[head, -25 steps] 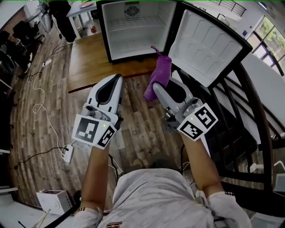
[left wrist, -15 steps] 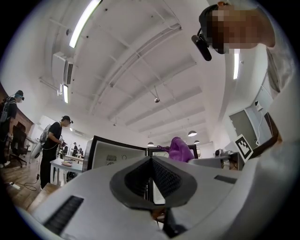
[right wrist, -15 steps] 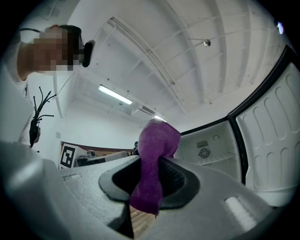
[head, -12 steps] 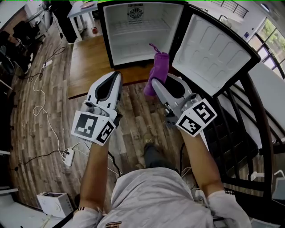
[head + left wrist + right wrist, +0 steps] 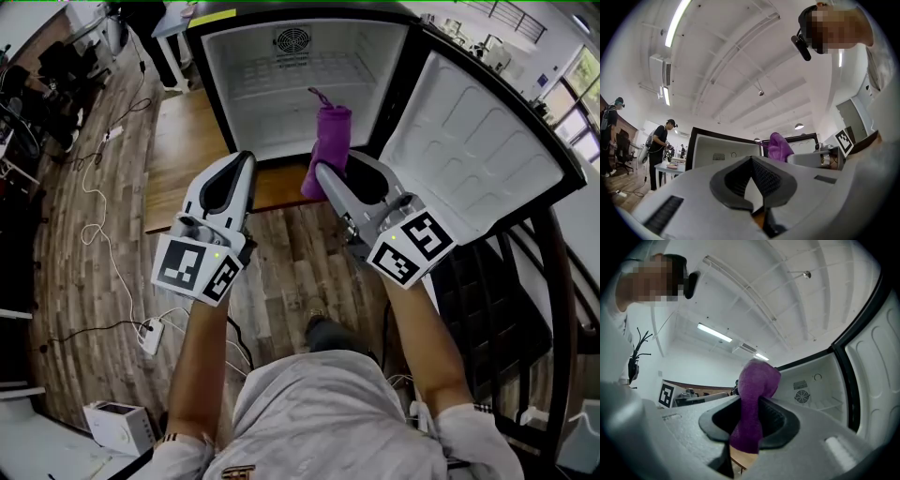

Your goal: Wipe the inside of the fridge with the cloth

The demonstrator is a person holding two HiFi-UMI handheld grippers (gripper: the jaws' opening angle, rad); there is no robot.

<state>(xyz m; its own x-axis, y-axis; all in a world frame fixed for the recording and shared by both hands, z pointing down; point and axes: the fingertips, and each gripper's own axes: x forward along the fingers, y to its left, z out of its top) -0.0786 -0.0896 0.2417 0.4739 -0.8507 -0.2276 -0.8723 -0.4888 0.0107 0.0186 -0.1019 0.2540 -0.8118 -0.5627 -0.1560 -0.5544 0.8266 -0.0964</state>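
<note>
Cloth (image 5: 329, 141), purple and bunched, stood upright, pinched between the jaws of the right hand-held gripper (image 5: 328, 178), which held it up before the open fridge (image 5: 246, 94). The fridge door (image 5: 478, 122) was swung wide to the right. The left hand-held gripper (image 5: 244, 161) hovered just beside the right one, its jaws together at the tips with nothing between them.

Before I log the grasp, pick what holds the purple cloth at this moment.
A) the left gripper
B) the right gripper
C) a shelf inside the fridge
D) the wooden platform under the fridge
B: in the right gripper view, the right gripper has its fingers shut on the purple cloth, while the left gripper is shut with nothing between its fingers.
</note>
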